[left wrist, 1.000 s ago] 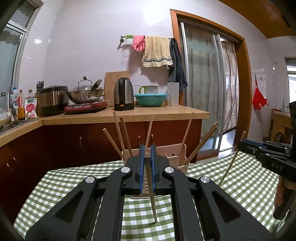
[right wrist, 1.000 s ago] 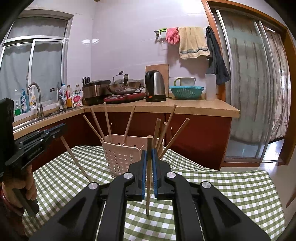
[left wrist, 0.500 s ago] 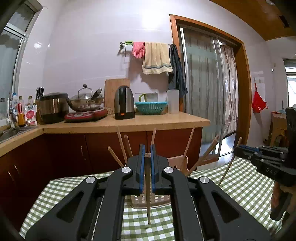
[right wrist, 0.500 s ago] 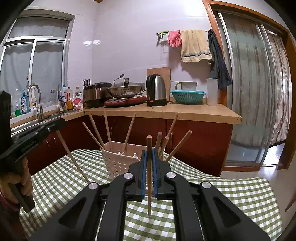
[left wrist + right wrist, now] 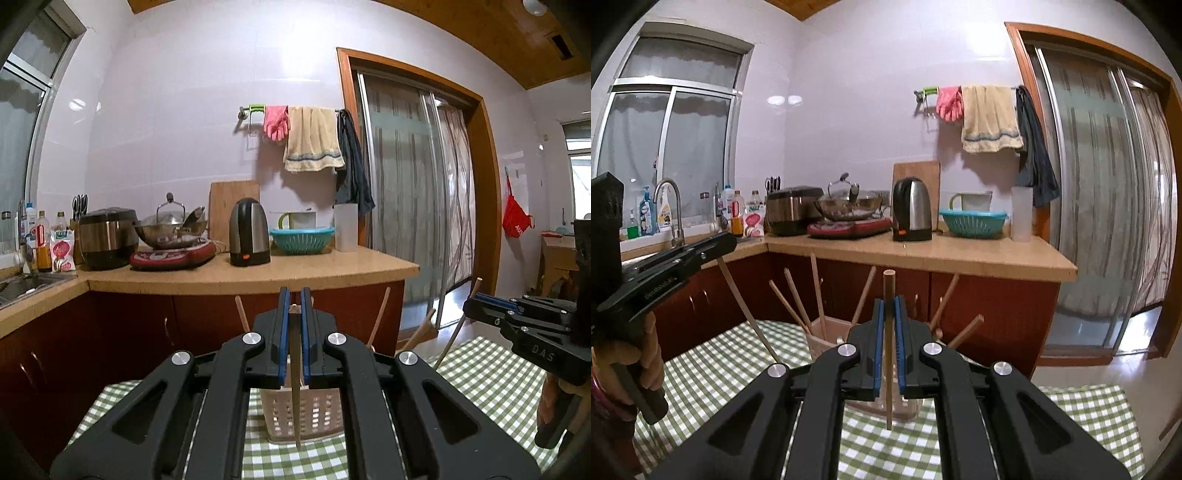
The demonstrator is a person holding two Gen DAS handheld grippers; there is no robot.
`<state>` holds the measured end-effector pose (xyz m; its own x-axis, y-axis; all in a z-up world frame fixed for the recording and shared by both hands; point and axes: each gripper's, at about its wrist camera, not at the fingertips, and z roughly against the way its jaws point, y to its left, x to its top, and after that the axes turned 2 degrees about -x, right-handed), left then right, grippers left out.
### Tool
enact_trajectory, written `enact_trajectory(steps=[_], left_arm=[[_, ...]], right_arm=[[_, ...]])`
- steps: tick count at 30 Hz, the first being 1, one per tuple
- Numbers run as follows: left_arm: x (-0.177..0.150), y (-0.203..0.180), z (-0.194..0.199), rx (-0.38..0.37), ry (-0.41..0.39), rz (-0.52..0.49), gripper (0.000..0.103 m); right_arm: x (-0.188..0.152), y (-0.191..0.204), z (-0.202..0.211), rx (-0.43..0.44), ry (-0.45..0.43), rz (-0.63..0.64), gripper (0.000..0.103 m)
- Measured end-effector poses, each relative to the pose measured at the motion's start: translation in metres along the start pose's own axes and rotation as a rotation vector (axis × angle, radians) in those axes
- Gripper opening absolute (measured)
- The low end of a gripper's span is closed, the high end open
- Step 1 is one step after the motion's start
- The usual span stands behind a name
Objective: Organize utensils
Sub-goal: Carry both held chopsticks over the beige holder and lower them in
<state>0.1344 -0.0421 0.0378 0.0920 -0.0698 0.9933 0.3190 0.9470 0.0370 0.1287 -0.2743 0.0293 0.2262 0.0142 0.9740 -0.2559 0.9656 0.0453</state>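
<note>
A pale perforated plastic utensil basket (image 5: pixel 306 417) stands on the green checked tablecloth (image 5: pixel 491 384) and holds several wooden chopsticks leaning outward (image 5: pixel 796 306). My left gripper (image 5: pixel 294 314) is shut on one upright wooden chopstick (image 5: pixel 295 402), just in front of the basket. My right gripper (image 5: pixel 889 317) is shut on another upright wooden chopstick (image 5: pixel 888 354), near the basket (image 5: pixel 827 338). Each gripper shows in the other's view, the right one (image 5: pixel 476 306) at the right, the left one (image 5: pixel 718 245) at the left.
Behind the table runs a wooden kitchen counter (image 5: pixel 258 275) with a rice cooker (image 5: pixel 105 236), a wok on a red hob (image 5: pixel 173 236), a kettle (image 5: pixel 249 236) and a teal colander (image 5: pixel 301 240). A sink with a tap (image 5: pixel 670 206) is at left, a sliding glass door (image 5: pixel 1108 206) at right.
Both grippers have risen and tilted upward with their chopsticks held; the basket has sunk lower in both views and more wall and ceiling show.
</note>
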Motion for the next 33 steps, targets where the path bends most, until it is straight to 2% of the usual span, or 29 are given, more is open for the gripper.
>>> enact_trajectory(steps=[11,18,21,33], left_arm=[[0.038,0.006,-0.008,-0.008,-0.093,0.008,0.006],[0.056,0.011,-0.025,0.001,-0.154,0.015,0.006],[0.051,0.014,-0.041,0.010,-0.138,0.015,0.006],[-0.009,0.020,-0.095,0.028,0.029,0.031,0.006]], right_arm=[[0.036,0.002,-0.008,0.004,-0.117,0.013,0.006],[0.049,0.002,-0.035,-0.007,-0.156,0.026,0.006],[0.041,0.002,-0.051,-0.014,-0.137,0.029,0.006],[-0.011,-0.002,-0.096,-0.028,0.007,-0.001,0.006]])
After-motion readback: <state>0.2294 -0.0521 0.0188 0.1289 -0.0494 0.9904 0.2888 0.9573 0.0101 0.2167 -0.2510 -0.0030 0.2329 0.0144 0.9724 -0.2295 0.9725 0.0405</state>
